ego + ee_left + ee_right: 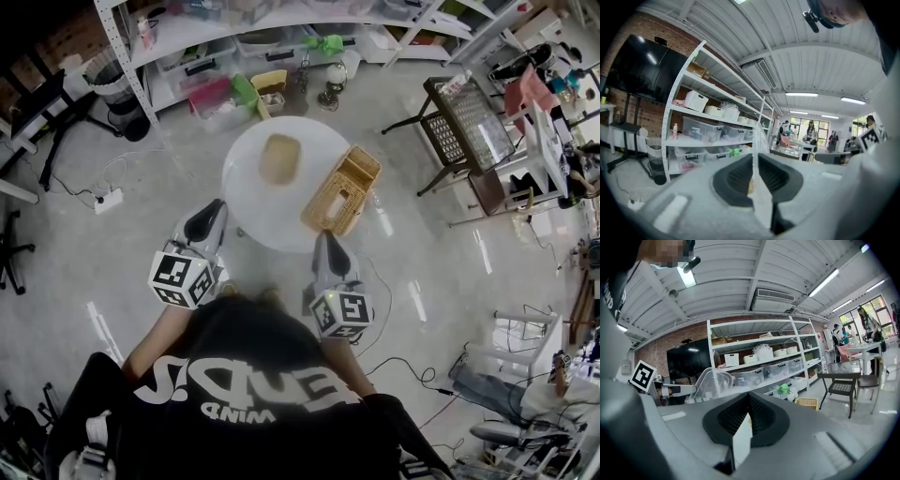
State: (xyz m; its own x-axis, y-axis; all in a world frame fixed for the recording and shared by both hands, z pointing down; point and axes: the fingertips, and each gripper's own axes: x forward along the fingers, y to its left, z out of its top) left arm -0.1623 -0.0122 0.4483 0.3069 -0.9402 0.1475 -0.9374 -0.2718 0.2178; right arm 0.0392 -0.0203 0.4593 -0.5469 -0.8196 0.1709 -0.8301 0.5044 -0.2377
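Observation:
In the head view a round white table stands in front of the person. A flat tan object lies on it toward the back, and a long wicker basket rests on its right edge. My left gripper hovers at the table's near-left rim, and my right gripper hovers at the near-right rim just short of the basket. Both are held tilted upward. In the left gripper view the left gripper has its jaws pressed together with nothing between them. The right gripper looks the same in its own view.
A white shelving rack with plastic bins runs along the back. A green object and a small yellow basket lie below it. A dark glass-topped side table stands at right. Cables trail across the floor. People stand far off.

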